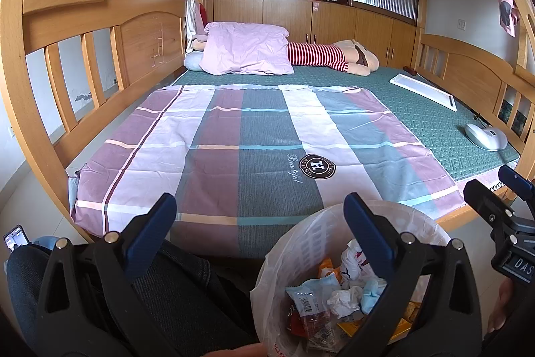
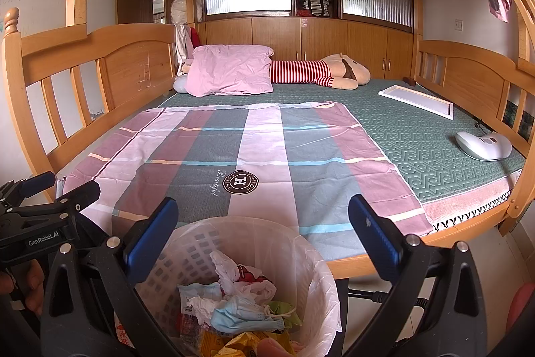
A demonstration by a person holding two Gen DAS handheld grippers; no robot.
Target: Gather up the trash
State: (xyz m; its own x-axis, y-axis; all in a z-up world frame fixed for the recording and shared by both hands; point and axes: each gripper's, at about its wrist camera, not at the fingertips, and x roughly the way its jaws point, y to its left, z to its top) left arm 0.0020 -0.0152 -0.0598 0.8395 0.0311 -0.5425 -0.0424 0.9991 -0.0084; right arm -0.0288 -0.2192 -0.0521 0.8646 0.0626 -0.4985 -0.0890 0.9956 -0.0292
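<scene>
Both tongs, left (image 1: 259,223) and right (image 2: 262,228), hung wide open and empty over the lined trash basket (image 2: 311,260) at the bed's (image 2: 434,136) foot edge, wrappers and masks (image 2: 244,315) already inside.

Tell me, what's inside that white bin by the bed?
The bin, lined with a clear bag, holds trash: a blue face mask, crumpled tissue, a white plastic bag, and snack wrappers. Whatever lies deeper is covered.
</scene>
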